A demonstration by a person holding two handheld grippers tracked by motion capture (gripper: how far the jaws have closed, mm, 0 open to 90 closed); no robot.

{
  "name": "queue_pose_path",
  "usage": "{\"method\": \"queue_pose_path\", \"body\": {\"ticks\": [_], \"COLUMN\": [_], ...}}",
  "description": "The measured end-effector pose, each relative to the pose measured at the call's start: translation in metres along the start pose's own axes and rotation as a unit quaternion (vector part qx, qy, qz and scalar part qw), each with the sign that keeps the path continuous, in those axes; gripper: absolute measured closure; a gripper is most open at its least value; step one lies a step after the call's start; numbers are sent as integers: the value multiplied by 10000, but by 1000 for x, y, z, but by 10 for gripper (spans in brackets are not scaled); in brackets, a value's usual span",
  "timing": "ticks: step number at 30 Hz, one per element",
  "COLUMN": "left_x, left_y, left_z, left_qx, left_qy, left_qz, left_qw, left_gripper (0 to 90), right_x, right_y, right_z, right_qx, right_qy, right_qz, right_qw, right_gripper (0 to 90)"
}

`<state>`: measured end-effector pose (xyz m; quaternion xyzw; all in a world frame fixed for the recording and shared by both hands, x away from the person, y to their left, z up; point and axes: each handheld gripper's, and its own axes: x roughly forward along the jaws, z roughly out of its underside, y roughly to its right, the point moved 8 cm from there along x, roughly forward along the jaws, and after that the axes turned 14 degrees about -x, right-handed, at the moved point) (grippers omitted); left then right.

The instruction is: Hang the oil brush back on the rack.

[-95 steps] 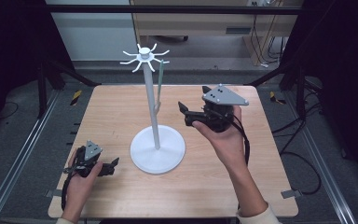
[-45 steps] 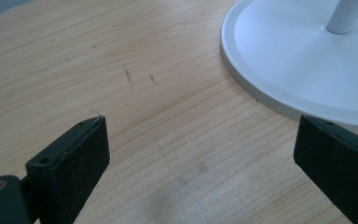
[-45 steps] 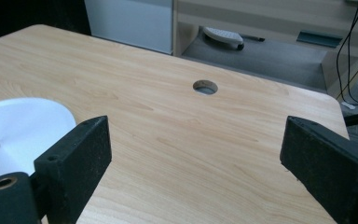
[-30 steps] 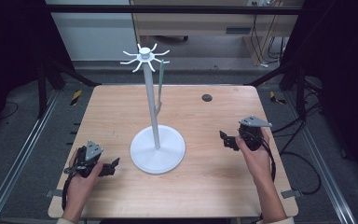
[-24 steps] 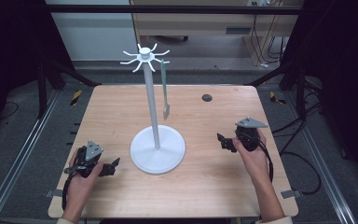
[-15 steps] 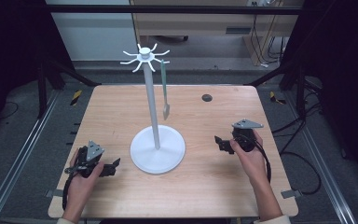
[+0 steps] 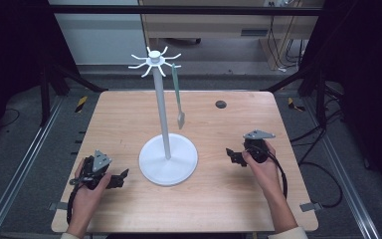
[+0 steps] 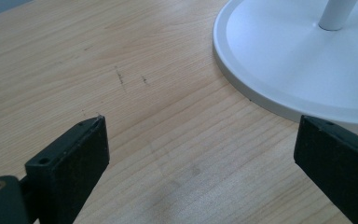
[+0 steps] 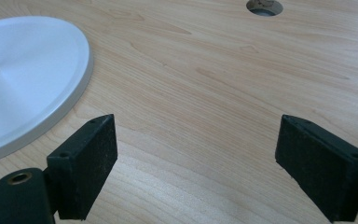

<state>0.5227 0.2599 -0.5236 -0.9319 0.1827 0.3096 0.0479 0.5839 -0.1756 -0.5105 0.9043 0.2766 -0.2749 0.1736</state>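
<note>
A white stand (image 7: 167,159) with a round base, a thin pole and a crown of hooks stands mid-table. A slim green utensil (image 7: 177,102) hangs from one hook, right of the pole. My left gripper (image 7: 121,178) rests open by the base's left edge, held by a hand. In the left gripper view, my left gripper (image 8: 200,140) has bare wood between its jaws and the base (image 8: 298,60) just ahead. My right gripper (image 7: 233,156) is open, low over the table right of the base. My right gripper (image 9: 198,140) holds nothing, with the base (image 9: 23,79) to its left.
A small round hole (image 7: 221,104) is in the wooden table (image 7: 124,119) behind the right hand, and the hole (image 9: 264,6) sits at the top of the right gripper view. Metal rails and cables run beside the table on the floor.
The right gripper has come down from beside the stand's pole to low over the table's right side, then drifted slightly left. The left gripper has stayed put.
</note>
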Motion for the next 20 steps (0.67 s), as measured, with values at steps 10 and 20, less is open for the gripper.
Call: {"method": "queue_pose_path", "body": {"ticks": [10, 20], "left_x": [0, 1], "left_y": [1, 1], "left_z": [0, -1], "left_qx": [21, 12], "left_qy": [-17, 2], "left_qz": [5, 11], "left_qw": [10000, 10000], "left_gripper": [28, 28], "right_x": [12, 17], "right_y": [-9, -19], "right_z": [9, 16], "right_qx": [-67, -86], "right_qy": [-152, -220], "right_qz": [-198, -389], "right_qw": [9997, 9990], "right_gripper": [135, 129]}}
